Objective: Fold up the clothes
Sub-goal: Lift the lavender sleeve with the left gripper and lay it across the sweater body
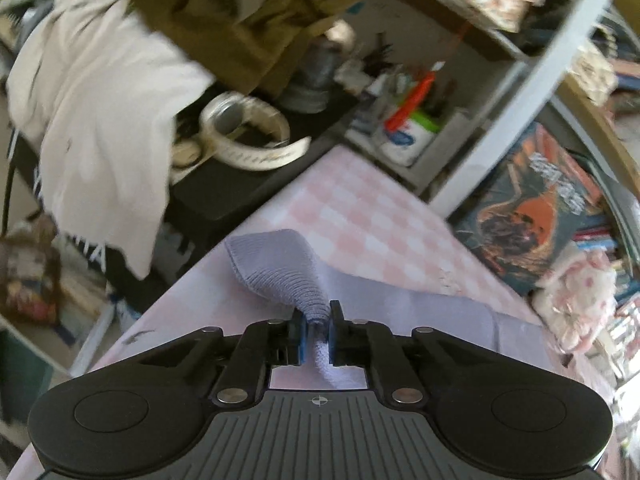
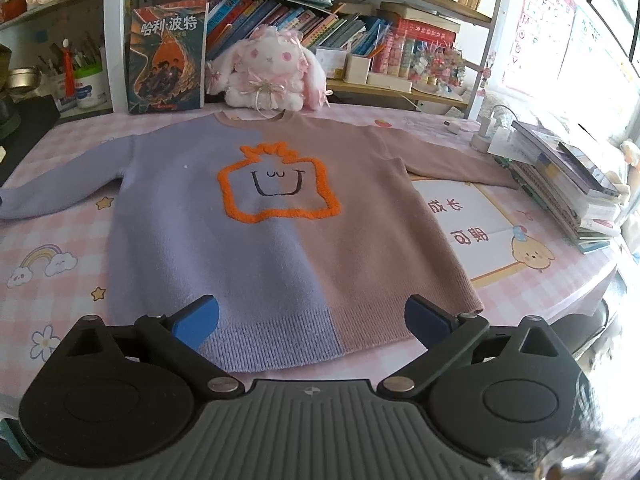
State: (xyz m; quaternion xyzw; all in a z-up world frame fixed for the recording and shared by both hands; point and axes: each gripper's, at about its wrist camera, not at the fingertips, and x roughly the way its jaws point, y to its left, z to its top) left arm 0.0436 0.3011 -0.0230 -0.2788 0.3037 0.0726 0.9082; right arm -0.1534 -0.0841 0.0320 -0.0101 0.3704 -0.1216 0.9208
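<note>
the left gripper (image 1: 319,326) pinches the lilac sleeve cuff (image 1: 280,268), lifted off the table (image 1: 360,208) toward 12 o'clock. the sweater (image 2: 280,240) lies flat, front up; the right gripper (image 2: 312,320) hovers spread wide at its 6 o'clock hem. first fold looks underway: next, carry the sleeve across the body.

Left tongs (image 1: 318,330) clamped on the lilac sleeve cuff (image 1: 280,268), ribbed end bunched and lifted off the pink checked bench (image 1: 360,208). Rest of sleeve trails right, flat on the bench. Far left: white cloth (image 1: 100,120) and olive garment (image 1: 240,12) draped over dark furniture. Far right: book (image 1: 532,208) leaning by shelves.
</note>
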